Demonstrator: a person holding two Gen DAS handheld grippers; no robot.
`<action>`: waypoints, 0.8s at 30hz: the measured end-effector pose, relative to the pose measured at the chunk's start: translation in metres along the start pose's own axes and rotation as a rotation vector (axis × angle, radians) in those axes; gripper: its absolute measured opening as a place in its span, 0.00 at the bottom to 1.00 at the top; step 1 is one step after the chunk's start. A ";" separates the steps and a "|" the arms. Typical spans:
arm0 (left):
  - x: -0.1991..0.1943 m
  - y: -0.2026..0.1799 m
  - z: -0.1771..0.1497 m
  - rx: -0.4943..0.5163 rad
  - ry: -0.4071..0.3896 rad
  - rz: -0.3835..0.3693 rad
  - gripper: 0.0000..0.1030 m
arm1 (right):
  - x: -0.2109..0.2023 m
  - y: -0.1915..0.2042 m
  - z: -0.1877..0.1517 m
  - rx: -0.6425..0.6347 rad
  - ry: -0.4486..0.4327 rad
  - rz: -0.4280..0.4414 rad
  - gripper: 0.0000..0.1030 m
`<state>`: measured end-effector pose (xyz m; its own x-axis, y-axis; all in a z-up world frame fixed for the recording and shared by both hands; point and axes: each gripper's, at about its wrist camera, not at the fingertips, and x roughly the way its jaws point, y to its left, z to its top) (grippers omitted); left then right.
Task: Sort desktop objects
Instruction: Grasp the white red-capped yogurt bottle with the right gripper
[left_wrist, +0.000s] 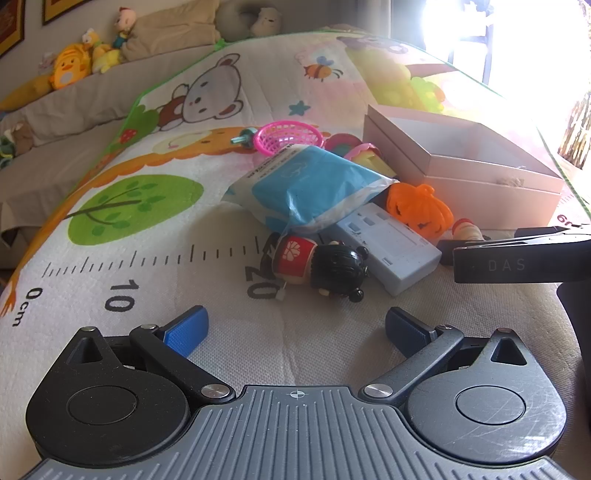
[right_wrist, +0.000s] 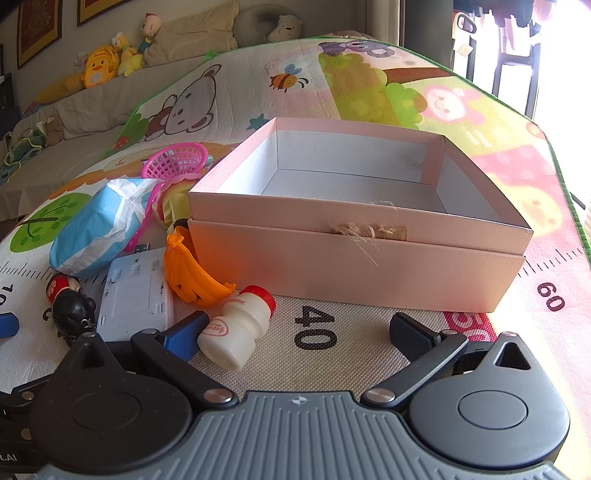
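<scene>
A pink open box (right_wrist: 354, 258) stands on the play mat, also in the left wrist view (left_wrist: 480, 173). Beside it lie a blue tissue pack (left_wrist: 310, 184), an orange pumpkin toy (left_wrist: 419, 210), a grey-blue plastic case (left_wrist: 388, 247), a black-haired doll (left_wrist: 325, 269), a pink basket (left_wrist: 288, 136) and a small white bottle with a red cap (right_wrist: 236, 325). My left gripper (left_wrist: 295, 332) is open and empty, just short of the doll. My right gripper (right_wrist: 299, 332) is open; the bottle lies by its left finger, in front of the box.
The mat (left_wrist: 147, 258) carries a printed ruler and cartoon animals. A yellow-pink toy (right_wrist: 173, 203) lies behind the tissue pack. A sofa with plush toys (left_wrist: 74, 66) is at the back left. A bright window is at the right.
</scene>
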<state>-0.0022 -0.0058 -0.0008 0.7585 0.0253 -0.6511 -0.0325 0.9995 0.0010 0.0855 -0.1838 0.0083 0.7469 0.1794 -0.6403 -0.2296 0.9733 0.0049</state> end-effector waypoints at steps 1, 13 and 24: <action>0.000 0.000 0.000 0.000 0.000 0.000 1.00 | 0.000 0.000 0.000 0.000 0.000 0.000 1.00; 0.000 0.000 0.000 0.000 0.001 0.000 1.00 | -0.001 0.001 0.000 0.000 0.000 0.000 1.00; 0.001 0.001 0.000 0.008 0.013 0.000 1.00 | -0.002 0.001 0.000 0.001 0.000 0.001 1.00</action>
<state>-0.0014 -0.0043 -0.0010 0.7500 0.0246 -0.6610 -0.0271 0.9996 0.0063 0.0839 -0.1835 0.0089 0.7467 0.1800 -0.6404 -0.2295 0.9733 0.0059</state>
